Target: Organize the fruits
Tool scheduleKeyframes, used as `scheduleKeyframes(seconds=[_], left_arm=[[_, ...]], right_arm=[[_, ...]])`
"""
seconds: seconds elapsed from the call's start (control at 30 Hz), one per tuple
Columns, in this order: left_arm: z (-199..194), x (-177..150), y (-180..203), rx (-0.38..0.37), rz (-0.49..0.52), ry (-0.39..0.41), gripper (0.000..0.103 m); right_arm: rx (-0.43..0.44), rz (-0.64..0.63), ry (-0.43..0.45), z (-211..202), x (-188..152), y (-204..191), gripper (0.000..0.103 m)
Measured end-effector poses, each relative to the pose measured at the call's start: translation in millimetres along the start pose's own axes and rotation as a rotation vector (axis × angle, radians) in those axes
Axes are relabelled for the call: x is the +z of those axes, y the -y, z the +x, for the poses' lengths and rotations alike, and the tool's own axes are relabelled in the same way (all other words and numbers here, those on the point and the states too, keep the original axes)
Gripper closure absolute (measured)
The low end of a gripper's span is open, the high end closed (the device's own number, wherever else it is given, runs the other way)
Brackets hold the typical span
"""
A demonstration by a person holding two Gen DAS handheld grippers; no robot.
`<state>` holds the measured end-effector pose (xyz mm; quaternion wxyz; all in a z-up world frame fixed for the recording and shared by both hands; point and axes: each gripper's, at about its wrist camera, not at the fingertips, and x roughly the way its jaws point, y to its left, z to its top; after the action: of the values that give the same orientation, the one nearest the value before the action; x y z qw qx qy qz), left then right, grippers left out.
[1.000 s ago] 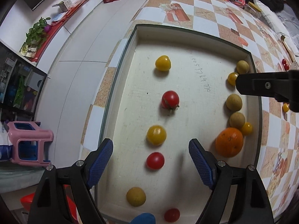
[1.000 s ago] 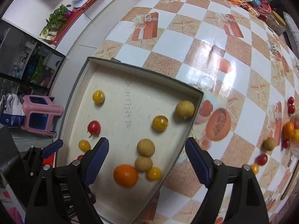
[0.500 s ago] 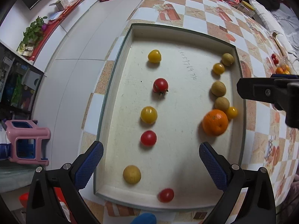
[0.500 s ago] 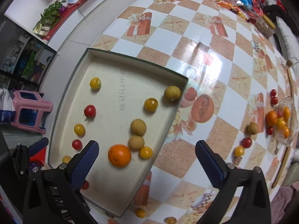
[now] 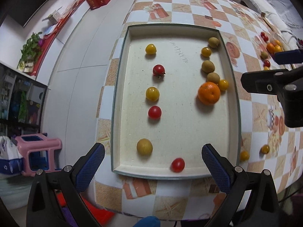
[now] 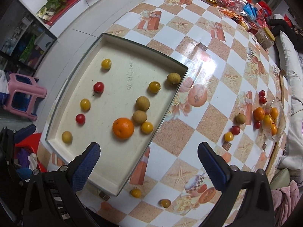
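Fruits [image 5: 208, 93] lie in the tray [image 5: 121, 60] beyond both spread, empty grippers [image 5: 152, 162] [image 6: 148, 162].

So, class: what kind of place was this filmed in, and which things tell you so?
Most likely a home dining or living room. A table with a checked orange-and-white patterned cloth holds a shallow cream tray of fruit, a pink plastic stool stands on the floor, and a leafy green houseplant sits on a ledge.

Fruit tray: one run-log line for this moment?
left hand-held gripper: open, empty | right hand-held gripper: open, empty | tray: orange inside
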<state>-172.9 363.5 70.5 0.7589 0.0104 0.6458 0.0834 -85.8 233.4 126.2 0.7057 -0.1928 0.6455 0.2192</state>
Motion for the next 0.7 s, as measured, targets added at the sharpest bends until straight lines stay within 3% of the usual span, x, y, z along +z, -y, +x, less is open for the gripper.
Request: scheduleKeyframes(seconds=[0.7], left_arm=[[-29.9, -9.8, 2.9, 0.027, 0.059, 0.052, 0.000]], right_arm=[[-0.043, -0.034, 0.032, -29.1, -13.3, -6.5, 0.000]])
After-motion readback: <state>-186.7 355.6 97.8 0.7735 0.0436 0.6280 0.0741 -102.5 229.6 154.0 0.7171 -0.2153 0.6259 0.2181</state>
